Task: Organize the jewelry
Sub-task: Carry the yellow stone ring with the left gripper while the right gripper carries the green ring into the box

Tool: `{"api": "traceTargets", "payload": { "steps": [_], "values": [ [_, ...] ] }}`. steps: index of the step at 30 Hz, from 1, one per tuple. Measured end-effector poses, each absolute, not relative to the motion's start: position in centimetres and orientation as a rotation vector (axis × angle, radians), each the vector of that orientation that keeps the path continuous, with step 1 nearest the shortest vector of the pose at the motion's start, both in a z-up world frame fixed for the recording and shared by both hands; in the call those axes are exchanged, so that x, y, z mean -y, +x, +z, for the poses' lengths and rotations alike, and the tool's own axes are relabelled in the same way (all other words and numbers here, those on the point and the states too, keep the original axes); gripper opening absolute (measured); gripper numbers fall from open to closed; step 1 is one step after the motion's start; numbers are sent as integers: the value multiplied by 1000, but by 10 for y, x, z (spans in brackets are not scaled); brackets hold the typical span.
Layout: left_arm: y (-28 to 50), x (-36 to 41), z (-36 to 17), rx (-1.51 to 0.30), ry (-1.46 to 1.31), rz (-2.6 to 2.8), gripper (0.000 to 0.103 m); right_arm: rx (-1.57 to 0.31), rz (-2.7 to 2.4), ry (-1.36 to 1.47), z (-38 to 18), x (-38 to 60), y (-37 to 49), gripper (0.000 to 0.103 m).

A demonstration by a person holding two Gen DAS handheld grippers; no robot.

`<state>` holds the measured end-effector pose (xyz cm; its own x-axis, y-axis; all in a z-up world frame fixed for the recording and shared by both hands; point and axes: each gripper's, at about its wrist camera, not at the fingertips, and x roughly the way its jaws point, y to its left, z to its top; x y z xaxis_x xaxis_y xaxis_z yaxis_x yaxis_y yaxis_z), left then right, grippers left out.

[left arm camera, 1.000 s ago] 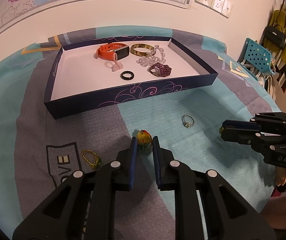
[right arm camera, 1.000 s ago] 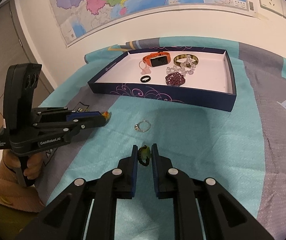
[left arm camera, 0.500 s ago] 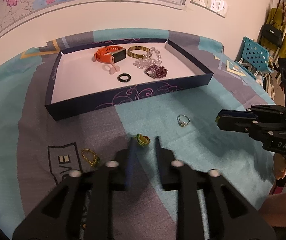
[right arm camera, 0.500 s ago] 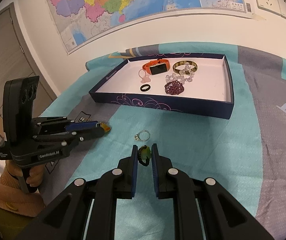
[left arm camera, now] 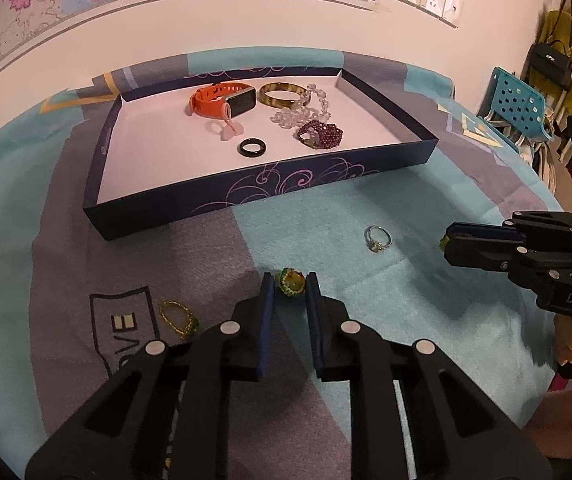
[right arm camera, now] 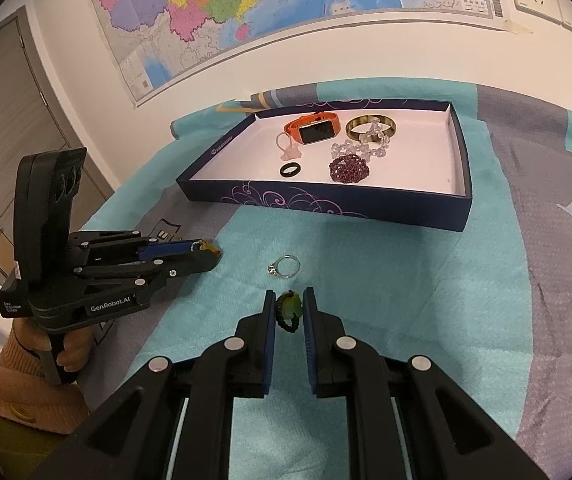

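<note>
My left gripper (left arm camera: 290, 286) is shut on a yellow-green beaded ring (left arm camera: 292, 281) and holds it above the cloth; it also shows in the right wrist view (right arm camera: 206, 250). My right gripper (right arm camera: 289, 308) is shut on a green pendant on a dark beaded loop (right arm camera: 289, 311); it shows at the right of the left wrist view (left arm camera: 452, 242). A silver ring (left arm camera: 378, 238) lies on the teal cloth between them, also in the right wrist view (right arm camera: 285, 267). The navy tray (left arm camera: 246, 196) beyond holds an orange watch (left arm camera: 222, 100), a bangle, clear beads, a purple bracelet (left arm camera: 320, 135) and a black ring (left arm camera: 251, 147).
A gold beaded bracelet (left arm camera: 178, 319) lies on the grey cloth patch left of my left gripper. The wall with a map stands just behind the tray. A blue chair (left arm camera: 520, 106) and hanging bags are at the far right.
Both grippers have risen and drawn back a little from the tray, each keeping its piece. The left view blurred half a second ago and is steady now.
</note>
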<state>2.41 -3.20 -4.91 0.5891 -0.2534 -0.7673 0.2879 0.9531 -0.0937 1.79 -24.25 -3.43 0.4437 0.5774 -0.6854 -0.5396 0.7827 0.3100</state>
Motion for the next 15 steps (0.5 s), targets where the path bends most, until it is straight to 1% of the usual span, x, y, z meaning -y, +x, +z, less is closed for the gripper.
{"api": "traceTargets", "payload": {
  "steps": [15],
  "values": [
    [21, 31, -26, -830, 20, -334, 16, -829, 706, 42, -21, 237, 27, 12]
  ]
}}
